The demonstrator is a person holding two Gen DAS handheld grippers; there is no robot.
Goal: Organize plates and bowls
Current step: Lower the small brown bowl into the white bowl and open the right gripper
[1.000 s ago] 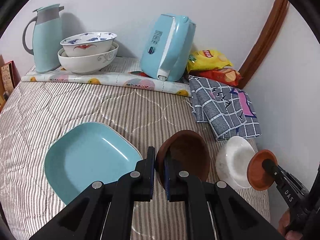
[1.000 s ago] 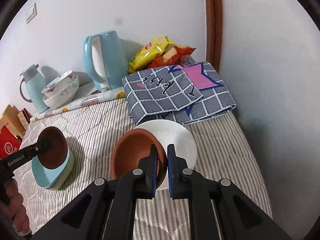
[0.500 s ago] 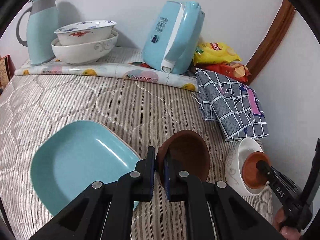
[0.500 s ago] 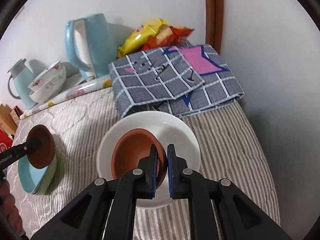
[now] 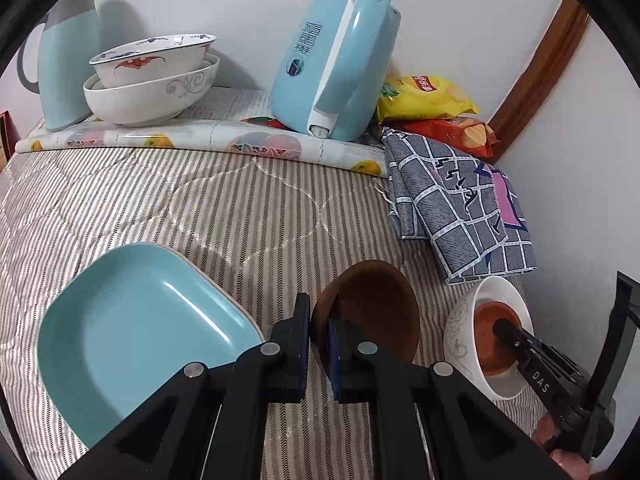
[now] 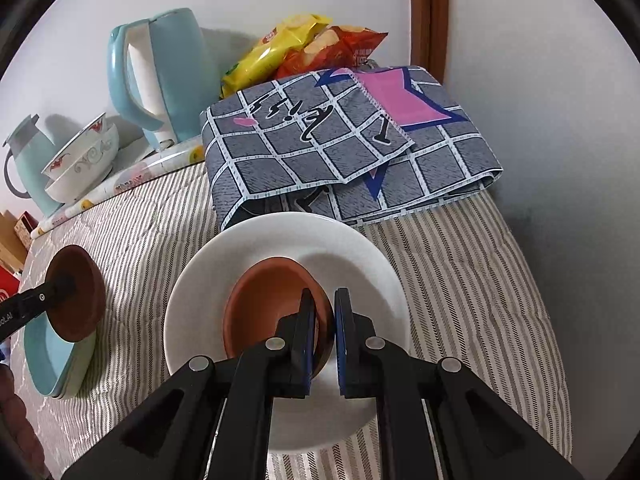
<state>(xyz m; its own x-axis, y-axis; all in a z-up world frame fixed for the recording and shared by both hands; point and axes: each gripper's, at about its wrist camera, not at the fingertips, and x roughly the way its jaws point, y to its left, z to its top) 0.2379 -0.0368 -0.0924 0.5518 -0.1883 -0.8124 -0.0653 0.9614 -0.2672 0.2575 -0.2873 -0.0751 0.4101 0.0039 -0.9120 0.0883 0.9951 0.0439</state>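
The right gripper (image 6: 323, 334) is closed on the near rim of a small terracotta bowl (image 6: 272, 308); that bowl is held inside a white bowl (image 6: 352, 252), which rests on the striped quilt (image 6: 460, 280). Whether the terracotta bowl touches the white bowl's floor cannot be told. The left gripper (image 5: 318, 346) is clamped on the rim of a dark brown bowl (image 5: 376, 304), which is held tilted, its opening facing the camera, above the quilt just right of a light blue square plate (image 5: 132, 328). In the right wrist view this brown bowl is seen over the edge of the blue plate, beneath which a second rim is visible.

The terracotta bowl is matte orange-brown and shallow; the white bowl is glossy, with a faint grey scroll pattern on its outer wall.

The quilt is striped grey and white. Behind it, on a fruit-printed mat (image 5: 200, 142), two stacked patterned bowls (image 5: 152, 80), a pale blue thermos jug (image 5: 66, 60) and a blue electric kettle (image 5: 336, 60) are seen against a white wall. Snack bags (image 5: 432, 108) and a folded grey checked cloth (image 6: 348, 144) lie in the corner by a wooden door frame (image 6: 428, 12).
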